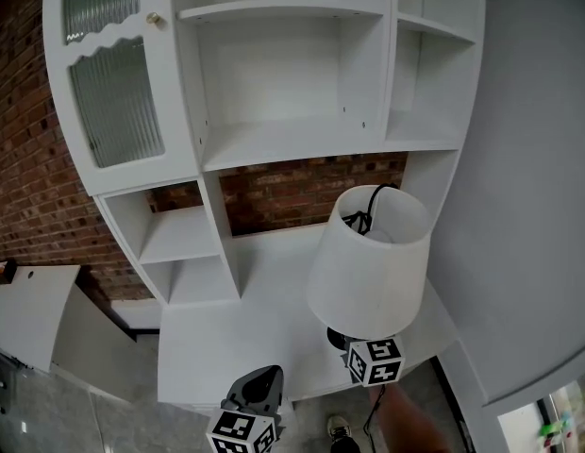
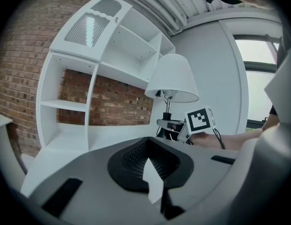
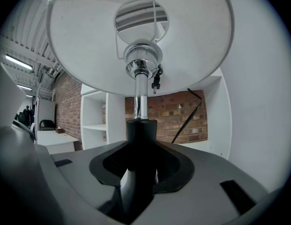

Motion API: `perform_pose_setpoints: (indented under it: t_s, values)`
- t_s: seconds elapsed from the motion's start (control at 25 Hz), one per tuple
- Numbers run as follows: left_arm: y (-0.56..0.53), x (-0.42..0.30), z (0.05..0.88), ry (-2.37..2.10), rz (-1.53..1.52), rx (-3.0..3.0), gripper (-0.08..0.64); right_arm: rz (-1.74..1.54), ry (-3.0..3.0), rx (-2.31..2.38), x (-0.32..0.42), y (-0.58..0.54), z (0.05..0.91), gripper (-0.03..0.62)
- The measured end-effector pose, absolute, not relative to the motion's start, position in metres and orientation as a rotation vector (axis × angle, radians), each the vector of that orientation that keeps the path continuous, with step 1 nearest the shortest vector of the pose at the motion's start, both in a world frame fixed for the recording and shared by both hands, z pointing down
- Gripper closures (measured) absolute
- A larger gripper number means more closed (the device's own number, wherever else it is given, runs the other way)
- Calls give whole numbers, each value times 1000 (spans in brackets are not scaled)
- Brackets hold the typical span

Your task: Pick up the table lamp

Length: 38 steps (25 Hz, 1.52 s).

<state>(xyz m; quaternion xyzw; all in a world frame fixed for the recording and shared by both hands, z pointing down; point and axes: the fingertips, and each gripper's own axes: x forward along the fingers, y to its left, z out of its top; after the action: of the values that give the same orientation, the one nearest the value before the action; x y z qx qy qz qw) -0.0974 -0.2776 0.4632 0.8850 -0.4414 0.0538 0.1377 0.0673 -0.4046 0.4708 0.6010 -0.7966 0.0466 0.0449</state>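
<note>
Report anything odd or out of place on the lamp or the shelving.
One oddity: the table lamp, gripped at its black stem by the right tongs, has its black cord bunched in the shade's open top, looping above the rim, an unusual place for a cord. The white shelving looks intact.

You've got a white shelf unit (image 1: 274, 144) at far, w/ a ribbed-glass door (image 1: 113, 102) top left & a small knob (image 1: 153, 18) on its right edge. Brick wall (image 1: 28, 177) sits behind, showing thru the unit's open back at mid. White desk top (image 1: 226, 338) is near. Plain white wall (image 1: 538, 159) is on the right, a 2nd white table (image 1: 28, 310) at left. Window (image 2: 260, 93) shows at right in left gripper view.
</note>
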Motion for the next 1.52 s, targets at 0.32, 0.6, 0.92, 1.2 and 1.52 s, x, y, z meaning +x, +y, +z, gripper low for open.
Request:
perform_pose_setpoints:
  t_s: [0.32, 0.6, 0.92, 1.2, 1.52]
  values:
    - [-221, -128, 442, -1274, 133, 2604, 561, 161, -2404, 1898, 51, -333, 449, 440]
    - [-177, -141, 429, -1253, 136, 2621, 561, 164, -2383, 1929, 45, -275, 429, 440]
    - [-163, -135, 426, -1267, 121, 2661, 561, 108, -2405, 1910, 50, -237, 401, 440]
    - [-152, -104, 416, -1335, 92, 2603, 561, 93, -2447, 1836, 76, -204, 388, 440]
    - [-130, -62, 417, -1376, 78, 2560, 561, 112, -2484, 1781, 114, -164, 390, 440]
